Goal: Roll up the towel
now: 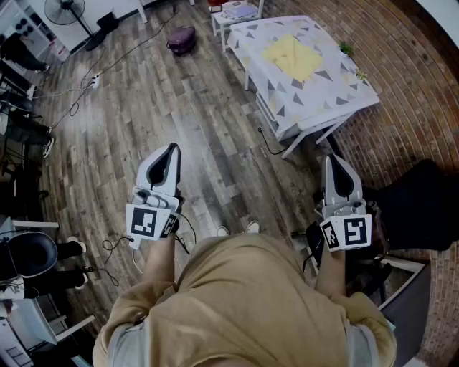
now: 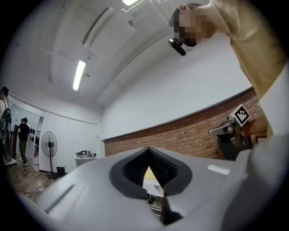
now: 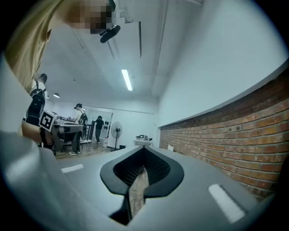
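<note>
A yellow towel [image 1: 292, 56] lies spread flat near the middle of a table [image 1: 337, 100], a little toward the table's far edge, and nothing touches it. The table wears a white cloth printed with grey triangles, and it stands on white legs beside a curved brick wall [image 1: 423, 86]. A small green object [image 1: 346, 49] sits at the table edge closest to that wall. Just past the table's far corner stands a small white side table [image 1: 237, 13]. A purple bag [image 1: 181, 39] rests on the wooden plank floor [image 1: 179, 93] near it. A standing fan [image 1: 66, 10] is farther off, toward the far left of the room, with cables [image 1: 107, 64] trailing across the boards. The person stands well back from the table, seen from above in a tan top, with shoe tips [image 1: 252, 226] showing below the hem. Each hand holds a gripper out over the floor, pointing roughly toward the table. The left gripper [image 1: 171, 152] is well apart from the table; its own view shows the jaw tips pressed together with nothing between them. The right gripper [image 1: 336, 160] hangs nearer the table's near corner but clear of it. Its jaws are also pressed together and empty.
</note>
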`<action>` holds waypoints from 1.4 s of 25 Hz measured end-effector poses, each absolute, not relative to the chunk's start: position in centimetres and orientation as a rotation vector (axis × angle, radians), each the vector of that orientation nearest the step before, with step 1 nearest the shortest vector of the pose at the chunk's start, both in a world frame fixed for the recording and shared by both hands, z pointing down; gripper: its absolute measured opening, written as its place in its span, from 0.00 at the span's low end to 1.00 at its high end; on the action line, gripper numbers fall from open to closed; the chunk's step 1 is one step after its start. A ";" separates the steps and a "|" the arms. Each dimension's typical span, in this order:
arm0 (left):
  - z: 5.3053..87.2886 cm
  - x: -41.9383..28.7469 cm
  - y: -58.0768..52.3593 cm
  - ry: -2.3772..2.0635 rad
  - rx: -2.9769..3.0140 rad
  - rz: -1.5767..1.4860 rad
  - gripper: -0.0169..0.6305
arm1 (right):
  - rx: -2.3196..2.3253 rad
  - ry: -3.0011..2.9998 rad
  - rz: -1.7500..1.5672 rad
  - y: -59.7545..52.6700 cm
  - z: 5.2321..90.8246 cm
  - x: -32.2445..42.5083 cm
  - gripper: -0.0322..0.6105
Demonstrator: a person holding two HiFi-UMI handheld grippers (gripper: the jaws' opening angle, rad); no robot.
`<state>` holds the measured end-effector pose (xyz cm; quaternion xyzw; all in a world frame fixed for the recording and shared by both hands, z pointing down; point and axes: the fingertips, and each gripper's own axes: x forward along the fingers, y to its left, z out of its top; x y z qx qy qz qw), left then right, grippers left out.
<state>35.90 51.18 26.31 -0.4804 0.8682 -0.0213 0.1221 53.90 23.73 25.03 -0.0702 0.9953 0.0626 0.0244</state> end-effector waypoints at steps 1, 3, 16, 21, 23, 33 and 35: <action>26.3 35.7 51.0 2.535 -1.400 -0.065 0.12 | -0.215 3.079 0.191 23.6 25.0 53.7 0.06; 26.2 35.5 50.6 2.537 -1.397 -0.070 0.12 | -0.210 3.080 0.187 23.2 25.0 53.4 0.06; 26.3 35.6 47.7 2.556 -1.352 -0.085 0.12 | -0.067 3.102 0.035 20.3 27.0 52.1 0.06; 26.5 35.5 47.5 2.574 -1.273 -0.107 0.21 | -0.048 3.118 0.097 18.2 27.9 51.5 0.16; 26.7 35.1 47.4 2.585 -1.248 -0.109 0.37 | -0.054 3.126 0.098 17.1 28.2 51.3 0.29; 30.1 32.7 47.1 2.746 -1.252 -0.161 0.92 | -0.048 3.139 0.060 12.9 30.1 48.5 0.75; 30.7 31.8 47.5 2.775 -1.227 -0.170 0.92 | -0.024 3.145 0.061 13.1 30.5 47.3 0.75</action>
